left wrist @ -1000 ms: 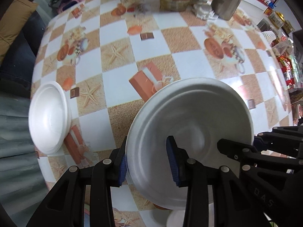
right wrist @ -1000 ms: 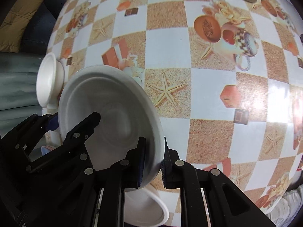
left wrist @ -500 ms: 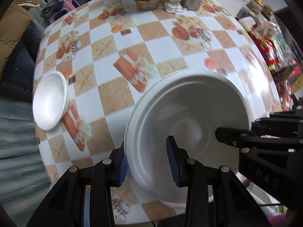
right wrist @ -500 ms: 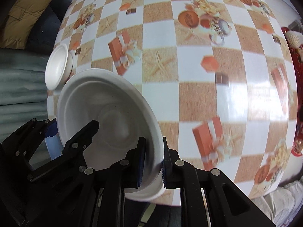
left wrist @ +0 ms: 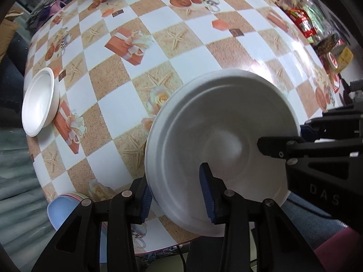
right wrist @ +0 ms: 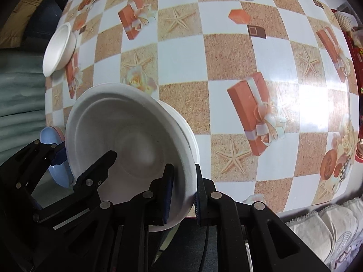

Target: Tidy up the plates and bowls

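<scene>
I am holding a white plate [left wrist: 222,140] with both grippers at once, tilted up off the table [left wrist: 204,52] near its front edge. My left gripper [left wrist: 177,198] is clenching the plate's rim at about 7 o'clock, one blue-padded finger [left wrist: 207,192] pressing on the inner face and the other behind the rim. My right gripper [right wrist: 182,189] is gripping the opposite side: in its own view the rim is sitting between its two padded fingers at about 5 o'clock on the plate [right wrist: 127,140]. In the left view the right gripper's black fingers are reaching in from 3 o'clock, one tip lying over the plate's inner face.

In the right view a second white edge [right wrist: 191,136] is showing just behind the held plate; I cannot tell whether it is touching it.

A white bowl [left wrist: 39,100] is sitting on the checkered tablecloth toward 9 o'clock, well apart from the plate, right at the table's edge. In the right view the same bowl [right wrist: 60,48] is lying toward 10 o'clock.

A pale blue dish [left wrist: 61,208] with a pink one under it is peeking out at 8 o'clock in the left view, just beside my left gripper.
</scene>
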Demonstrator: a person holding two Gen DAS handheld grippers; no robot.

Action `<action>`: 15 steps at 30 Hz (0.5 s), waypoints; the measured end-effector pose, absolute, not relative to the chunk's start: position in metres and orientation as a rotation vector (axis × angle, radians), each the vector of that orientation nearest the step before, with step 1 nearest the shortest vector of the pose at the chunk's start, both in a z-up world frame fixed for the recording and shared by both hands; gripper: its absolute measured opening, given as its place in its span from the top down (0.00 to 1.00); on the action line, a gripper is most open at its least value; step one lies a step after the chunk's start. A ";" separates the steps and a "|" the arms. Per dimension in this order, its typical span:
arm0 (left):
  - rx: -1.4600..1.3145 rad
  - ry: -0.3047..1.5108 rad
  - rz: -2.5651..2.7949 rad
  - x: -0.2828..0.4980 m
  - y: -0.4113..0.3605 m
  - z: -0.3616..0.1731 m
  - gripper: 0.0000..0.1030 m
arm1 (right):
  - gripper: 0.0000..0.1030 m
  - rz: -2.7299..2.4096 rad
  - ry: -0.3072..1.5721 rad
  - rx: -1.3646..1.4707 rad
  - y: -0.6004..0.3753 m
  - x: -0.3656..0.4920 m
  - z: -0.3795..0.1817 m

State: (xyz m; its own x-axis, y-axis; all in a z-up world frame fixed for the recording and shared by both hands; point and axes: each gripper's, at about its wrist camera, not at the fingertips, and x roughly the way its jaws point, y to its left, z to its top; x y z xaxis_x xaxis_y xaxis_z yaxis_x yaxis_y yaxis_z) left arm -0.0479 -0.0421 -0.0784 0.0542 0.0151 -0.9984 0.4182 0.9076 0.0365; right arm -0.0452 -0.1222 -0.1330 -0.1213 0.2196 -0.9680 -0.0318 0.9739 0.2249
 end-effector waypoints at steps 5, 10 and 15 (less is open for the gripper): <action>0.351 1.457 -0.272 -0.049 -0.030 -0.070 0.24 | 0.82 0.206 1.691 0.131 -0.123 -0.043 -0.133; 0.278 1.460 -0.207 -0.046 -0.004 -0.066 0.22 | 0.07 0.168 1.647 0.147 -0.136 -0.041 -0.124; 0.168 1.486 -0.129 -0.044 0.025 -0.068 0.22 | 0.07 0.120 1.651 0.134 -0.145 -0.031 -0.120</action>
